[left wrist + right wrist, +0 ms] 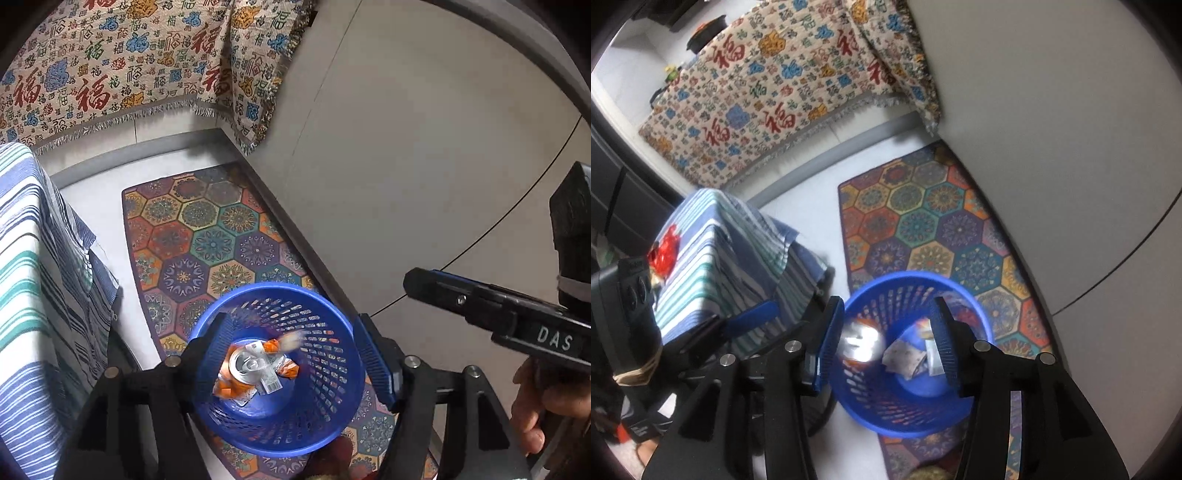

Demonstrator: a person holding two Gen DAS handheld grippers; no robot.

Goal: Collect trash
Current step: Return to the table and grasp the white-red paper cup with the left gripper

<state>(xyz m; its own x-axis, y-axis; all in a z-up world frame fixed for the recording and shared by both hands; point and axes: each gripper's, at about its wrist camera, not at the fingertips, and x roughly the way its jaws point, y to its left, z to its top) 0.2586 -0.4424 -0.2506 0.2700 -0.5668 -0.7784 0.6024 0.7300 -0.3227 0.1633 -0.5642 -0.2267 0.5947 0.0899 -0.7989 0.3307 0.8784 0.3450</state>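
A blue mesh waste basket stands on a patterned rug; it also shows in the right wrist view. Inside lie a crushed silver can and orange-white wrappers. My left gripper hangs open and empty over the basket. My right gripper is open above the basket too. A blurred silver-orange piece of trash is in the air between its fingers, over crumpled paper. A red wrapper lies on the striped cloth.
The hexagon-patterned rug lies beside a grey wall. A striped cloth-covered box stands left of the basket. A cloth with red characters covers furniture behind. The right gripper's body shows in the left wrist view.
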